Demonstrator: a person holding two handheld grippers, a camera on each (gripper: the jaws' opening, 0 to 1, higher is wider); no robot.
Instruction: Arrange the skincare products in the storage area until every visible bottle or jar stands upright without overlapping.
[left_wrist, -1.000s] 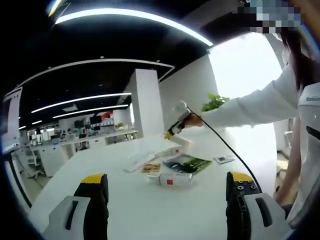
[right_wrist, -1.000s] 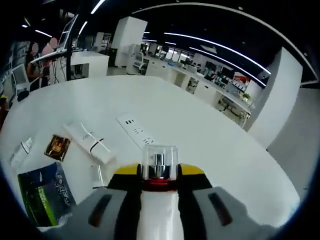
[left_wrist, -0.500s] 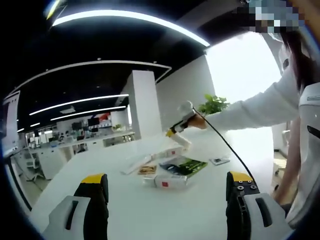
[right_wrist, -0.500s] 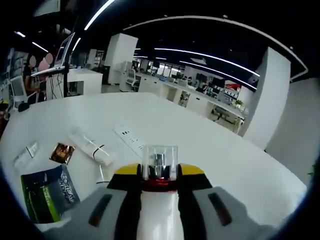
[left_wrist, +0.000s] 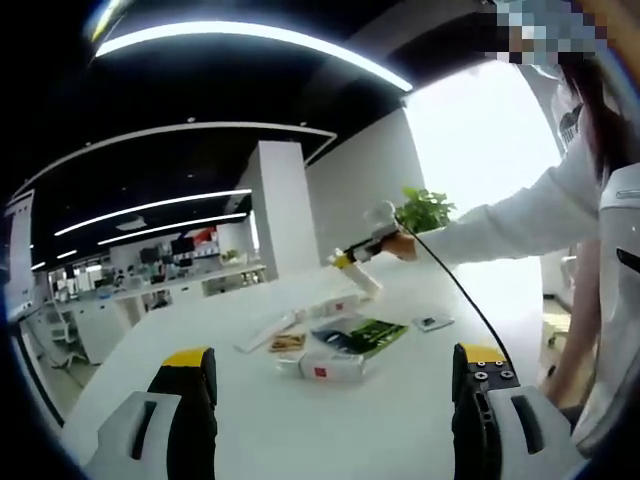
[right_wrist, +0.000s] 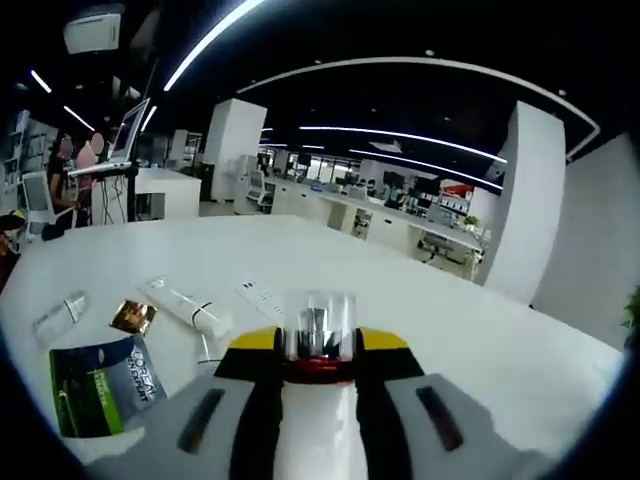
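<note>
— Where is the bottle right now?

— Clamped between the jaws of the right claw (right_wrist: 318, 350), held above the white worktop (right_wrist: 450, 330) — clear cap (right_wrist: 318, 320) forward, red collar just behind it. From the left gripper view the same claw (left_wrist: 350, 262) hangs over the far cluster: a green packet (left_wrist: 362, 334), a white box (left_wrist: 322, 368), a white tube (right_wrist: 185, 304).

— And the left claw?

— Released, jaws wide apart, nothing between them (left_wrist: 335, 375), low over the near worktop.

— How should the placing go?

— Likely best to turn the bottle until its base faces the worktop, pick a bare patch well apart from the packet and the tube, lower it flat, then loosen the jaws slowly — a narrow bottle could tip if released at a tilt.
</note>
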